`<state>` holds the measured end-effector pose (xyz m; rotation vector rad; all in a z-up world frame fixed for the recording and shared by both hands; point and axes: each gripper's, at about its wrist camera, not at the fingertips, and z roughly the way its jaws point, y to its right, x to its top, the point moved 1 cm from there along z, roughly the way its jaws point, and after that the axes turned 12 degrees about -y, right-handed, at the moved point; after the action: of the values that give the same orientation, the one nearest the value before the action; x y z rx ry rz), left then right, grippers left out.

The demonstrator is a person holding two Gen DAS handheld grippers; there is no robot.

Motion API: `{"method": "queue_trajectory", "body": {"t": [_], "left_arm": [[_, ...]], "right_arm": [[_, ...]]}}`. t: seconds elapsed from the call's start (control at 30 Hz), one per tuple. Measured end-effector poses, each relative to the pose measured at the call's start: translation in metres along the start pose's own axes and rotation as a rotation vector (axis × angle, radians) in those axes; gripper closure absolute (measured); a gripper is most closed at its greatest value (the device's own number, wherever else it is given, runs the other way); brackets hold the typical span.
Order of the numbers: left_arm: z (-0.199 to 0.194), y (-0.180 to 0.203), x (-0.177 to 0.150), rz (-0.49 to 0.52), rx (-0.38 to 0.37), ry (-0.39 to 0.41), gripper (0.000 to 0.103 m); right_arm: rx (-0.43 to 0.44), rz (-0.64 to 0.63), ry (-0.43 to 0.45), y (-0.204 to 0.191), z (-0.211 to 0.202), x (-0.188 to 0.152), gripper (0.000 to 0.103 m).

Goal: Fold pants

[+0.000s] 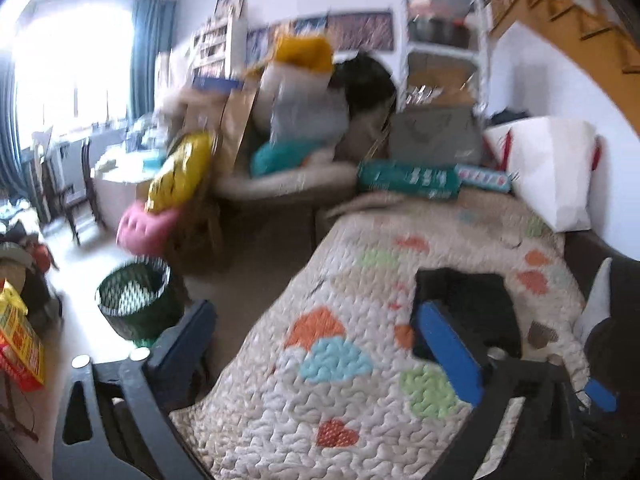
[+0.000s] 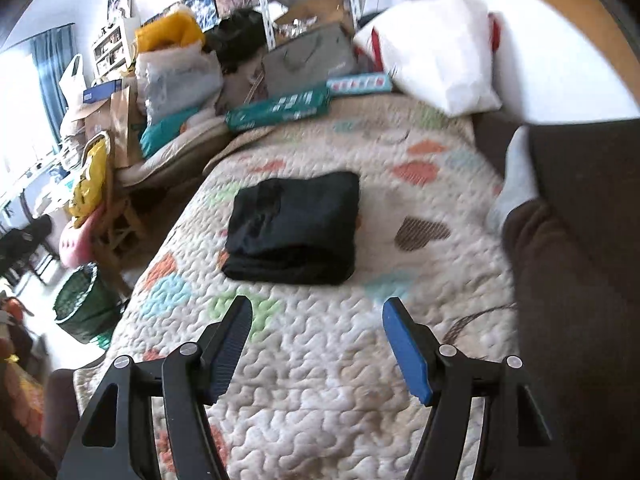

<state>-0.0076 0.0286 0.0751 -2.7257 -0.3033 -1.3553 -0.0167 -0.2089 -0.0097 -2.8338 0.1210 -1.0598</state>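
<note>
The black pants (image 2: 294,228) lie folded into a compact rectangle on the heart-patterned quilt (image 2: 320,360). My right gripper (image 2: 316,320) is open and empty, above the quilt just short of the pants' near edge. My left gripper (image 1: 312,320) is open and empty, off to the left over the quilt's left edge. In the left wrist view the folded pants (image 1: 468,304) show behind the gripper's right finger (image 1: 448,352), partly hidden by it.
A person's leg in brown trousers and a grey sock (image 2: 516,176) rests at the quilt's right. A green mesh bin (image 1: 136,300) stands on the floor to the left. Teal boxes (image 2: 280,110), bags and a white pillow (image 2: 436,52) crowd the far end.
</note>
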Motion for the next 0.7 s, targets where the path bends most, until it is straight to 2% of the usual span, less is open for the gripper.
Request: {"method": "queue_trajectory", "body": {"t": [0.07, 0.17, 0.27, 0.5, 0.7], "left_arm": [[-0.008, 0.008, 0.000, 0.042, -0.019, 0.016, 0.000], [-0.006, 0.023, -0.001, 0.112, -0.038, -0.051, 0.000], [0.002, 0.033, -0.007, 0.121, -0.030, -0.133, 0.000], [0.015, 0.050, -0.033, 0.191, -0.030, -0.192, 0.000], [0.022, 0.057, -0.042, 0.211, -0.054, -0.237, 0.000]], "right_arm": [[-0.023, -0.004, 0.017, -0.001, -0.003, 0.000, 0.030], [-0.028, 0.013, 0.022, 0.005, -0.004, 0.001, 0.029], [-0.033, 0.040, 0.020, 0.012, -0.002, 0.001, 0.029], [-0.033, 0.055, -0.008, 0.015, 0.008, 0.000, 0.029], [-0.027, 0.042, -0.023, 0.011, 0.014, -0.003, 0.029]]}}
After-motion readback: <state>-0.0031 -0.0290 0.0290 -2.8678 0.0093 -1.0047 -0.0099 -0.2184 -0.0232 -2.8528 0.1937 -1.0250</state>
